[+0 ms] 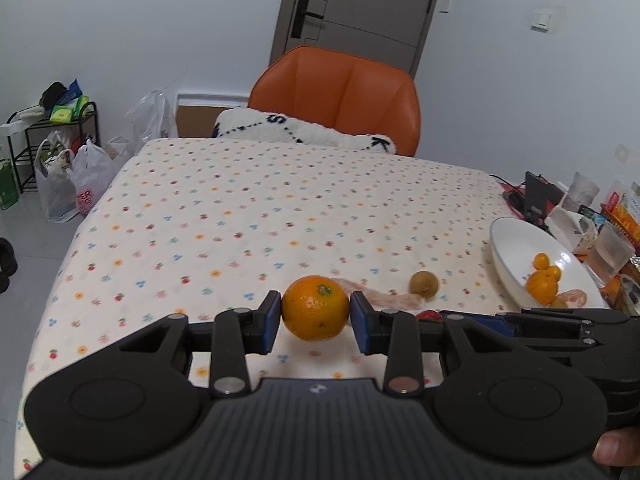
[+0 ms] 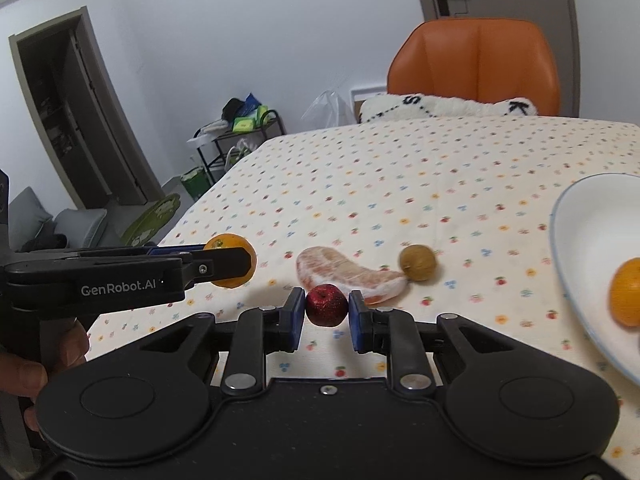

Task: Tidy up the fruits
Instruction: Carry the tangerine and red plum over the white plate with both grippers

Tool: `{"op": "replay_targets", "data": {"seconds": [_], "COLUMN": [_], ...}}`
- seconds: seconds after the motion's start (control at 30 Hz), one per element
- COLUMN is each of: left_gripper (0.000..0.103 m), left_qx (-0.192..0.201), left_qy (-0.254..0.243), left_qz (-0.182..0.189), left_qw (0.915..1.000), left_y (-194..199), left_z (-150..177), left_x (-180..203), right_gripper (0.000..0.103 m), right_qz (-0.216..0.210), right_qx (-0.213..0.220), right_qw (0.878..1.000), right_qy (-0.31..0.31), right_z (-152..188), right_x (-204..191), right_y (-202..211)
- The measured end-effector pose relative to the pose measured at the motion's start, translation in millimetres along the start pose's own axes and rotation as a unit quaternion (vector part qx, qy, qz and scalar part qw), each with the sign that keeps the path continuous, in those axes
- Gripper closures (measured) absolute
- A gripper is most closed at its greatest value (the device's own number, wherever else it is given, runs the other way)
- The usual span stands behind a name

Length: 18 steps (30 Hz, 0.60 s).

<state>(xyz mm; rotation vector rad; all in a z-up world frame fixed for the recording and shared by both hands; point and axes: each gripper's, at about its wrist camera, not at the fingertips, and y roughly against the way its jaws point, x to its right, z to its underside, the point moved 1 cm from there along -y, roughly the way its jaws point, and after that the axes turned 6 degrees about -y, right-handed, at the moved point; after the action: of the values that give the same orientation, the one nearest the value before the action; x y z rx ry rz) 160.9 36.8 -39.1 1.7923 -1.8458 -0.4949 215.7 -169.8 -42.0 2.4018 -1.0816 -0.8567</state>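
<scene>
Progress check: I judge the fruit sorting to be partway done. The shallow white ceramic bowl [image 1: 516, 236] sits at about 3 o'clock from my left tool and already holds several small orange citrus fruits [image 1: 542, 286] and a pale pink pomelo piece [image 1: 576, 296].

Tool states:
1. The left gripper [image 1: 316, 312] is closed on a round orange tangerine [image 1: 315, 307], with one blue pad against each side of the fruit. From the right wrist view the fruit appears lifted clear of the cloth, though I cannot confirm the clearance.
2. The right gripper [image 2: 327, 312] is narrowed onto a small dark red glossy fruit [image 2: 326, 305], with both pads at its sides. I cannot tell whether it is off the cloth.

Remaining on the floral-print tablecloth [image 1: 240, 208]:
1. A peeled pink pomelo segment [image 2: 352, 270], lying at 12 o'clock just beyond the red fruit.
2. A small round brownish-green fruit [image 2: 418, 262], at about 1 o'clock, just beside the tip of the segment.

Estimate: two fruits are in hand and two wait on the cloth. The bowl lies at 3 o'clock from both tools, so I treat the carry to it as the step in hand.
</scene>
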Motion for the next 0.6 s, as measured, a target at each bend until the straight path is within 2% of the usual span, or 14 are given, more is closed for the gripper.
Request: {"op": "replay_targets", "data": {"seconds": [0.6], "left_gripper": [0.067], "left_qx": [0.013], "left_qy": [-0.030], "left_qz": [0.037], "left_qw": [0.9988], "left_y": [-7.9], "left_z": [-19.8], "left_x": [41.8], "right_gripper": [0.081], "right_qz": [0.042], "right_qx": [0.051], "right_qw": [0.997], "right_qy": [-0.029], "right_z": [-12.6], "right_x": [36.3], "right_y": [43.5]}}
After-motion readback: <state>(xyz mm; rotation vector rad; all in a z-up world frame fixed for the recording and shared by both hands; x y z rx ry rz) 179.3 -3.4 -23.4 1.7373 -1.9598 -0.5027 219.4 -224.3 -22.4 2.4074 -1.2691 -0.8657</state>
